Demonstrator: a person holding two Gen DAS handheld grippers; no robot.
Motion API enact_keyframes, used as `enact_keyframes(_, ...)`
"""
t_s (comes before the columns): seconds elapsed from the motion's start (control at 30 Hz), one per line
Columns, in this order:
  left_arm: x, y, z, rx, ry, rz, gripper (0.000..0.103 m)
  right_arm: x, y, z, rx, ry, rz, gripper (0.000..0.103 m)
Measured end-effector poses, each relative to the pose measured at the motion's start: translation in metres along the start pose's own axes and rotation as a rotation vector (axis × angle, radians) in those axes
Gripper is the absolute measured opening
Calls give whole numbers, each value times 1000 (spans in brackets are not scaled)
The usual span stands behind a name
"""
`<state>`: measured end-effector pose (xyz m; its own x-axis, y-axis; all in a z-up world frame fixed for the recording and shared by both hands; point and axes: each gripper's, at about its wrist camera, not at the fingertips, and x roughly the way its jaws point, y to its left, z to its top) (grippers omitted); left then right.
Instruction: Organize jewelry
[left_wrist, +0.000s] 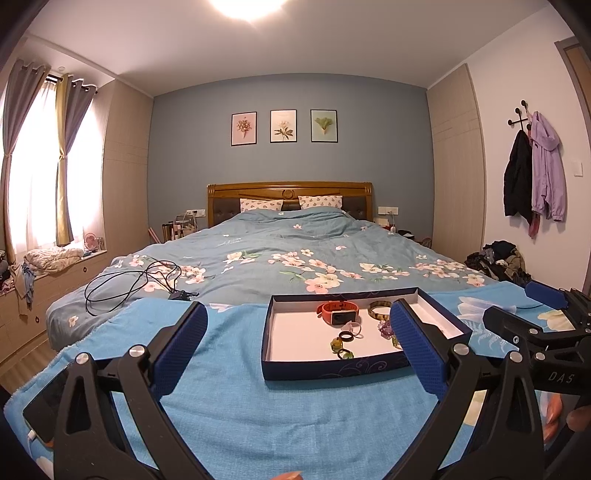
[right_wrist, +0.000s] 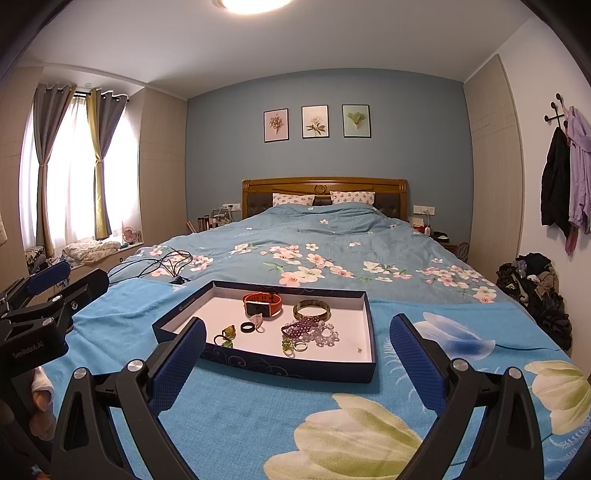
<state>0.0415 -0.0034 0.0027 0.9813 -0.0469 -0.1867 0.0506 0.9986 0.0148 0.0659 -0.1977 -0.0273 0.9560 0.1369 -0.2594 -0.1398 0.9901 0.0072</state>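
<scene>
A dark blue tray (right_wrist: 258, 363) (left_wrist: 332, 369) with a white floor lies on a blue blanket at the foot of the bed. Inside it lie an orange-strapped watch (right_wrist: 262, 303) (left_wrist: 339, 312), a green bangle (right_wrist: 312, 310) (left_wrist: 379, 310), a purple bead bracelet (right_wrist: 301, 326), a clear bead bracelet (right_wrist: 327, 336), a black ring (right_wrist: 246, 327) (left_wrist: 346, 335) and small green rings (right_wrist: 226, 334). My left gripper (left_wrist: 297, 350) hangs open just short of the tray, its right finger hiding part of the tray. My right gripper (right_wrist: 295, 363) is open too, with the tray's near wall between its fingers.
The blue blanket (right_wrist: 240, 424) with white flower print covers the bed's foot. A black cable (left_wrist: 136, 284) lies on the floral duvet to the left. Dark clothes (right_wrist: 532, 284) are piled on the floor at right. Coats hang on a wall hook (left_wrist: 532, 173). A phone (left_wrist: 40, 410) rests at lower left.
</scene>
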Motion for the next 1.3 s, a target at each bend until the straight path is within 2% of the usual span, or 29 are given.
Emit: enact_keyframes(1.3, 1, 4, -3, -2, 4, -3, 97, 2, 3, 1, 4, 4, 2, 96)
